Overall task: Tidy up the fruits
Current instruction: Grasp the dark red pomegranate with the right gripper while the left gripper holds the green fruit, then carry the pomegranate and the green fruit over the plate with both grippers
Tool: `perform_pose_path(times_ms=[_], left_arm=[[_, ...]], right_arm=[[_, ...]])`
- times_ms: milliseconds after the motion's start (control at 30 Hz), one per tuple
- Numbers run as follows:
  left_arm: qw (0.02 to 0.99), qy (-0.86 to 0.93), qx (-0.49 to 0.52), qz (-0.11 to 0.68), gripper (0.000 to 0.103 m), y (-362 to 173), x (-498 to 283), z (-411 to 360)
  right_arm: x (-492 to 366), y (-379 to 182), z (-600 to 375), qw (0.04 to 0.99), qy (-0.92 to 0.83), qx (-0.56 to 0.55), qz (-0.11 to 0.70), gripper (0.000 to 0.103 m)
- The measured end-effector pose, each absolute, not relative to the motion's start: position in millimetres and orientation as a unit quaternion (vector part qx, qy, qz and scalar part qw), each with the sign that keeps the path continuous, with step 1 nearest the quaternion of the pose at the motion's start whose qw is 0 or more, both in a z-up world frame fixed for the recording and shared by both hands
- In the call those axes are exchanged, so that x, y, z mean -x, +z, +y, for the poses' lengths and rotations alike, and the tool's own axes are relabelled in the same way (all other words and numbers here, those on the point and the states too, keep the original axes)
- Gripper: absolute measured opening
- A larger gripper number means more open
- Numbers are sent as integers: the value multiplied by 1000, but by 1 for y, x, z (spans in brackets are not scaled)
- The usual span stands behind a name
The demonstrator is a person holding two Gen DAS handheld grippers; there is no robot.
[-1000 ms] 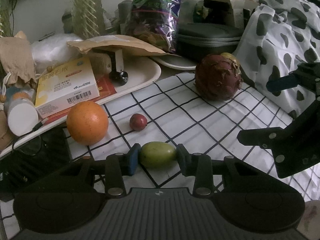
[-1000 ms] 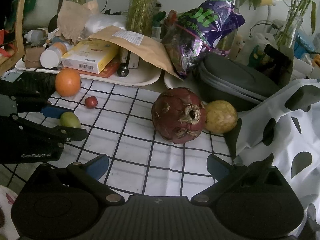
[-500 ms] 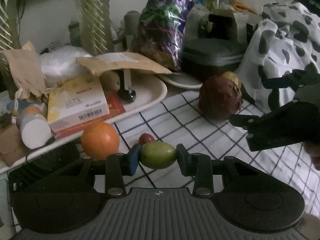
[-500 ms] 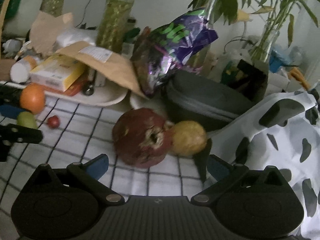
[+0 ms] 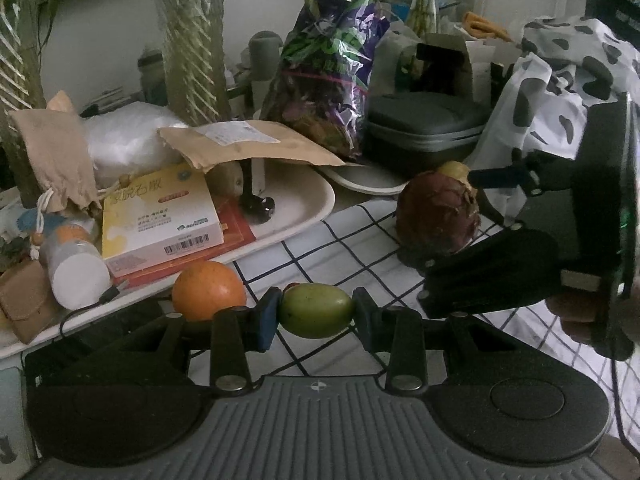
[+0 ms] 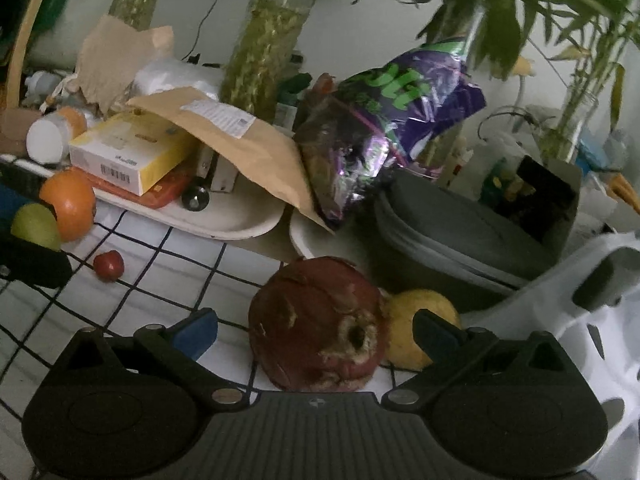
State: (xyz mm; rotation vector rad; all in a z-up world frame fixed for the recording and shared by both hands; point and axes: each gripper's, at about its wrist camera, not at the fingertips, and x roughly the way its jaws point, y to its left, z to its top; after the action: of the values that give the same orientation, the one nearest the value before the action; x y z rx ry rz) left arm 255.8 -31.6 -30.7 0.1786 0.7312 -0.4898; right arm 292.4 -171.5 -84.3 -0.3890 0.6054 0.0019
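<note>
A checked cloth [image 6: 132, 292] covers the cluttered table, plants behind. The left gripper [image 5: 316, 312] has its fingers [image 5: 266, 318] clamped on the green fruit [image 5: 316, 315], held clear of the cloth beside the orange [image 5: 209, 290]. The right gripper [image 6: 316, 334] stands wide open astride the dark red fruit [image 6: 318, 324], not touching; it should centre before closing, sparing the yellow fruit [image 6: 404, 326] touching it. A white tray [image 5: 298, 204] holds boxes.

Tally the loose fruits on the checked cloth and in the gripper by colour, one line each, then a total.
Green: 1, the oval green fruit clamped in the left gripper
Orange: 1, the round orange
Small red: 1, the little red round fruit
Dark red: 1, the big wrinkled dark-red fruit
Yellow: 1, the round yellow fruit beside it
Total: 5
</note>
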Motion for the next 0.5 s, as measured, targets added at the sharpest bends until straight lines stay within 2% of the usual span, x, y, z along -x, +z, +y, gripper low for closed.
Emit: perform_pose_path(times_ms=[67, 133, 333, 500], left_arm=[[901, -237, -85, 354, 38, -31, -256, -31], [900, -237, -86, 355, 38, -31, -257, -31], [898, -243, -89, 356, 38, -31, -255, -31], [898, -246, -89, 354, 38, -29, -252, -30]], right_arm=[[-295, -89, -169, 930, -4, 208, 301, 83], [-297, -92, -168, 928, -8, 218, 301, 78], [-294, -87, -171, 929, -2, 207, 306, 70], [-289, -80, -175, 931, 4, 192, 310, 70]])
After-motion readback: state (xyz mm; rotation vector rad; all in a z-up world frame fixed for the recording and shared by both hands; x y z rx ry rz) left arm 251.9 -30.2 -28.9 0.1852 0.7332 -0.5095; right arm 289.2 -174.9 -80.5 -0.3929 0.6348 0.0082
